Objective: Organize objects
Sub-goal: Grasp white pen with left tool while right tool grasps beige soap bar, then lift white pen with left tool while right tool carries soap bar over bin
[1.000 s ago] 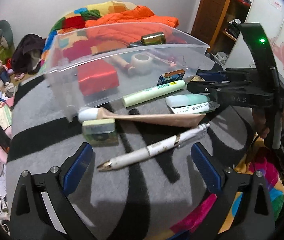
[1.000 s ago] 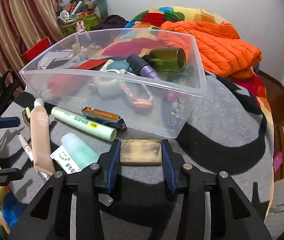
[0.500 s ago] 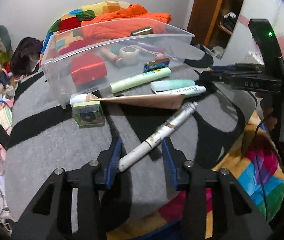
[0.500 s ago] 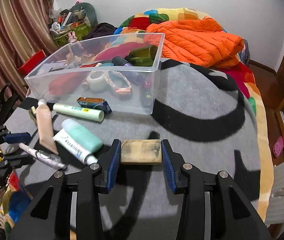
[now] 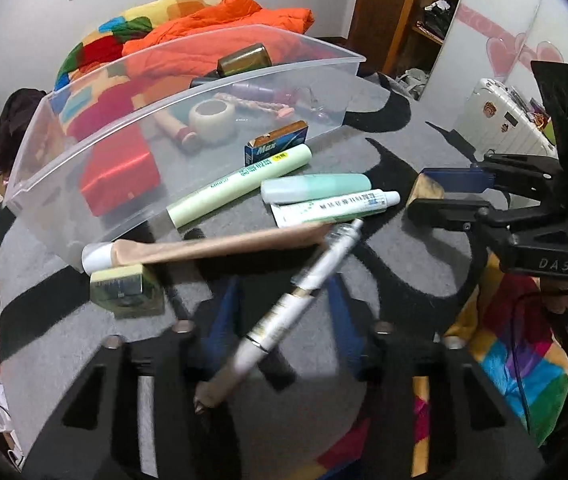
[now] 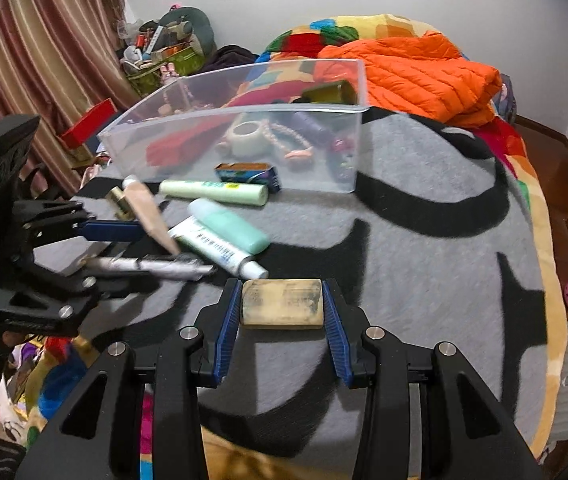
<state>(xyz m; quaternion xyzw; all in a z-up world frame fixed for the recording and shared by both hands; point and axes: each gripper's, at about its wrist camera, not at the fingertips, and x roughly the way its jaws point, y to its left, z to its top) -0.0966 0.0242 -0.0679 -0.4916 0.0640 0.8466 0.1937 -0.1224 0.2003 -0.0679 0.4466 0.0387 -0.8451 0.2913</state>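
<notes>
The white pen [image 5: 304,292] sits slantwise between the left gripper's [image 5: 280,320] blue pads, jaws closing on it, its tip toward the camera, just off the grey blanket [image 6: 424,272]. The right gripper [image 6: 282,308] is clenched on a worn tan block [image 6: 282,303], clear of the clear bin [image 6: 244,148]. By the bin, a blue box [image 5: 276,148] reads "Max"; a pale green tube [image 5: 240,180] reads "MINISO".

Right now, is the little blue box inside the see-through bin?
No, the little blue box lies on the grey blanket just outside the front wall of the clear bin, next to the pale green tube.
</notes>
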